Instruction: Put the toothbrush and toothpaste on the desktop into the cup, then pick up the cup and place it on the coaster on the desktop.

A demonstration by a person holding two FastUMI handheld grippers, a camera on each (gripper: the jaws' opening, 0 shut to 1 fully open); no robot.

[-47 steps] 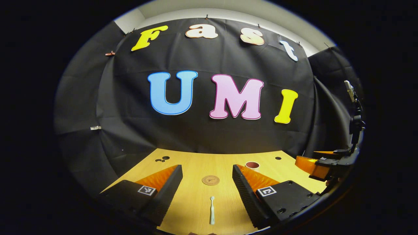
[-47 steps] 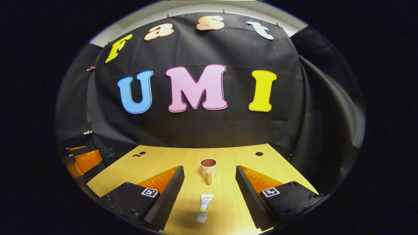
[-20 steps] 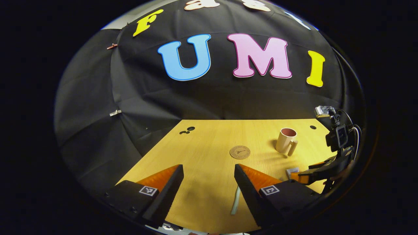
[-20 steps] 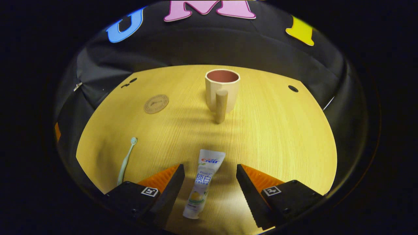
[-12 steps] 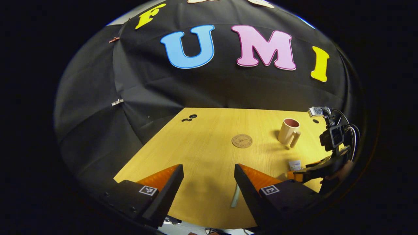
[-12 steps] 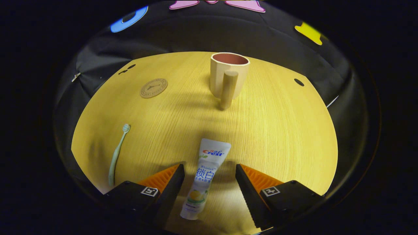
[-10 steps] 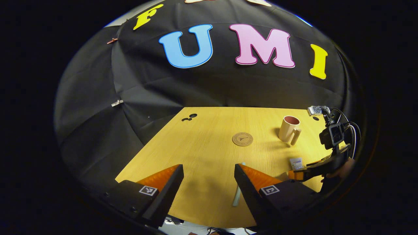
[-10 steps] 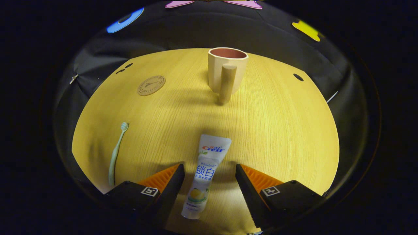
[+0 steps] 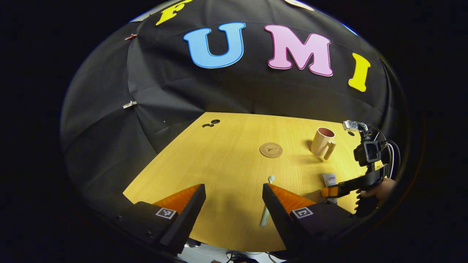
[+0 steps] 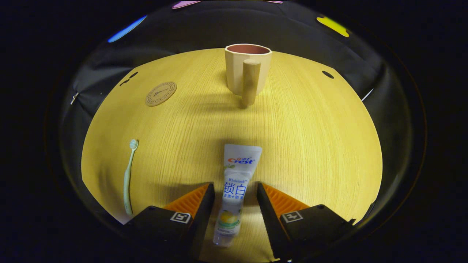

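Observation:
The white toothpaste tube (image 10: 237, 182) lies flat on the wooden desktop (image 10: 310, 146), cap end towards me. My right gripper (image 10: 234, 188) is low over it, its jaws narrowed to either side of the tube with a thin gap left on each side. A beige cup (image 10: 243, 73) stands upright beyond it, handle facing me. The pale green toothbrush (image 10: 128, 175) lies at the left, and the round brown coaster (image 10: 161, 94) is farther back. My left gripper (image 9: 234, 188) hangs open over the near table edge; the toothbrush (image 9: 264, 218) lies by its right finger, partly hidden.
In the left gripper view, the cup (image 9: 321, 141) and coaster (image 9: 271, 149) sit at mid-table, and a hand (image 9: 378, 188) holds the right gripper (image 9: 331, 191) by the toothpaste (image 9: 329, 179). Small dark holes mark the far corners. Black cloth walls close in the table.
My right gripper has come down over the toothpaste and its jaws have narrowed around the tube. My left gripper has tilted and drifted slightly, bringing the toothbrush head into sight.

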